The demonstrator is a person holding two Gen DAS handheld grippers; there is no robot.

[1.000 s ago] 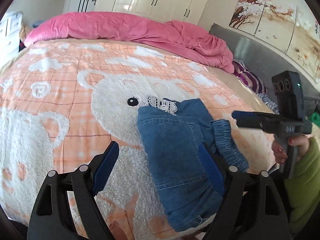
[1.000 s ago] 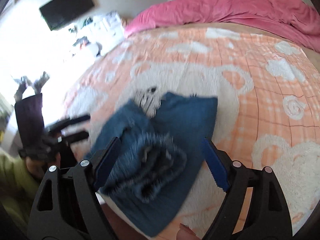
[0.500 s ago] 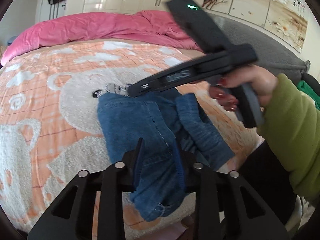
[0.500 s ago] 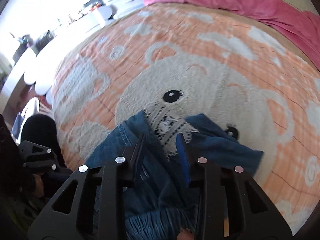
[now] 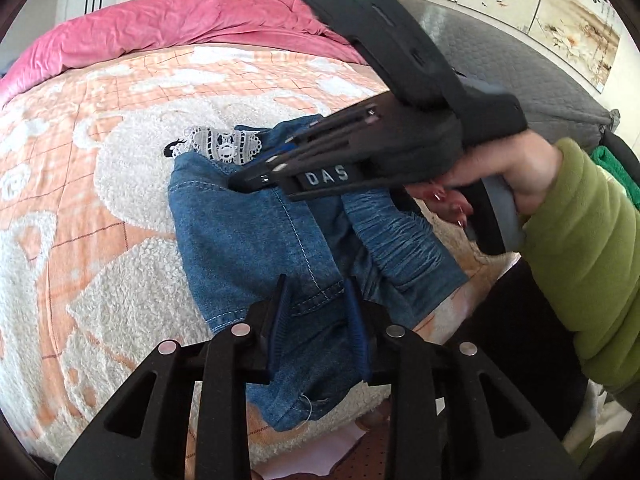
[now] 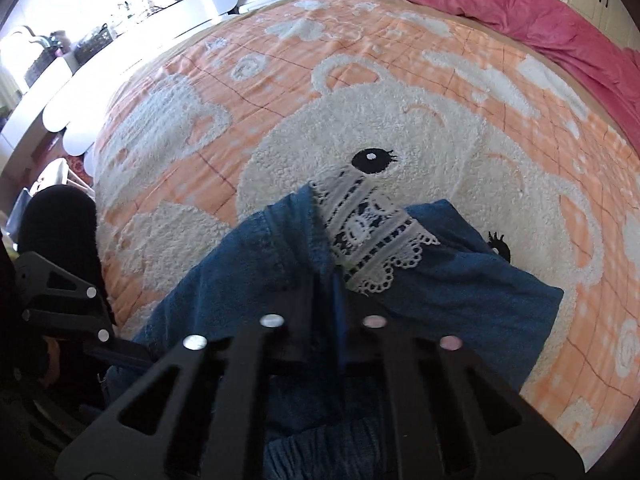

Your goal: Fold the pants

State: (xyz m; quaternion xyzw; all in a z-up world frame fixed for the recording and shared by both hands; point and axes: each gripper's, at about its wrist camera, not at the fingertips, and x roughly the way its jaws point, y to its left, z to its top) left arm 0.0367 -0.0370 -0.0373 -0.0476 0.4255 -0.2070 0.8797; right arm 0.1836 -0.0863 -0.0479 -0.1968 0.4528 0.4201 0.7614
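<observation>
Peach bear-patterned bedspread (image 5: 80,208) covers the bed. On it, the left hand-held gripper (image 5: 318,320) pinches the near hem of the blue denim pants (image 5: 240,232). Farther along, the right hand-held gripper (image 6: 334,300), held by a hand (image 5: 508,172) in a green sleeve (image 5: 580,264), is pressed together on denim beside the white lace trim (image 6: 372,236). A pink duvet (image 5: 180,28) lies at the far edge.
</observation>
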